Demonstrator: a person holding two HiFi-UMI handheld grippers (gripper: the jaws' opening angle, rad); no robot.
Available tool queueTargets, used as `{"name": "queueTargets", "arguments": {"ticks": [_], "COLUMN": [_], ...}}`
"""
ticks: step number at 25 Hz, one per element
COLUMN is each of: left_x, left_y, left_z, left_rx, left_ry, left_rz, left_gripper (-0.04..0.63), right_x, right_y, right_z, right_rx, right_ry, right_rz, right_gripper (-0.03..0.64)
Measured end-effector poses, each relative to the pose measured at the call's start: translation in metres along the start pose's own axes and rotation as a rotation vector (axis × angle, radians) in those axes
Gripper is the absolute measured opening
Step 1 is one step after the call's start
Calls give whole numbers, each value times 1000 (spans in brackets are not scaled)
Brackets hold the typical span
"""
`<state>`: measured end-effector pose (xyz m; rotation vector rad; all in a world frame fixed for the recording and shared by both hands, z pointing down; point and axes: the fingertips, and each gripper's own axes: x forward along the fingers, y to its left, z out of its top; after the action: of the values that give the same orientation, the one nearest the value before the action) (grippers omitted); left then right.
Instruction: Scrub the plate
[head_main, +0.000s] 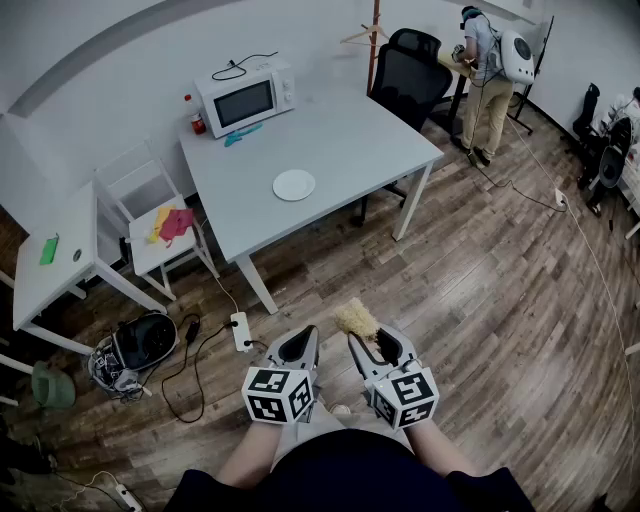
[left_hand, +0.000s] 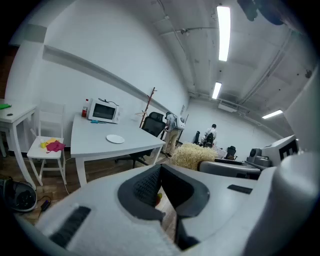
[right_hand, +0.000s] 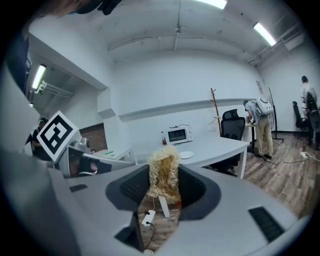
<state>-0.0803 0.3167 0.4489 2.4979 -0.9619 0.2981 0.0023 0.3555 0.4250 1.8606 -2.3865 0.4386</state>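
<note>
A round white plate (head_main: 294, 185) lies on the grey table (head_main: 340, 135), far ahead of both grippers. I stand on the wood floor, well short of the table. My right gripper (head_main: 372, 343) is shut on a straw-coloured fibre scrubber (head_main: 357, 318), which sticks up between its dark pads (right_hand: 131, 186). The scrubber (right_hand: 163, 175) fills the middle of the right gripper view, with the plate (right_hand: 186, 155) small behind it. My left gripper (head_main: 298, 343) is beside the right one, shut with nothing in it (left_hand: 161, 186). The left gripper view shows the plate (left_hand: 115, 139) on the table.
A microwave (head_main: 245, 96) and a red bottle (head_main: 198, 123) stand at the table's far end. A white chair (head_main: 165, 235) with cloths and a small white table (head_main: 50, 265) are to the left. A power strip (head_main: 241, 331) and a bag (head_main: 140, 345) lie on the floor. A person (head_main: 487, 75) stands far back.
</note>
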Motion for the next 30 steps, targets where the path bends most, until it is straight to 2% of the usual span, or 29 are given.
{"name": "queueTargets", "arguments": {"ticks": [11, 16, 30], "left_x": [1, 2, 16], "left_y": [-6, -12, 5], "left_z": [-4, -2, -3], "left_rx": [-28, -46, -58], "left_ry": [-4, -21, 3], "left_rz": [4, -3, 38], "left_gripper": [17, 17, 17], "right_x": [-2, -7, 16], "right_y": [0, -6, -10], "right_z": [3, 5, -3], "right_rx": [-21, 46, 100], "right_ry": [-6, -37, -3], "right_rz": [34, 42, 110], "right_gripper": [169, 170, 170]}}
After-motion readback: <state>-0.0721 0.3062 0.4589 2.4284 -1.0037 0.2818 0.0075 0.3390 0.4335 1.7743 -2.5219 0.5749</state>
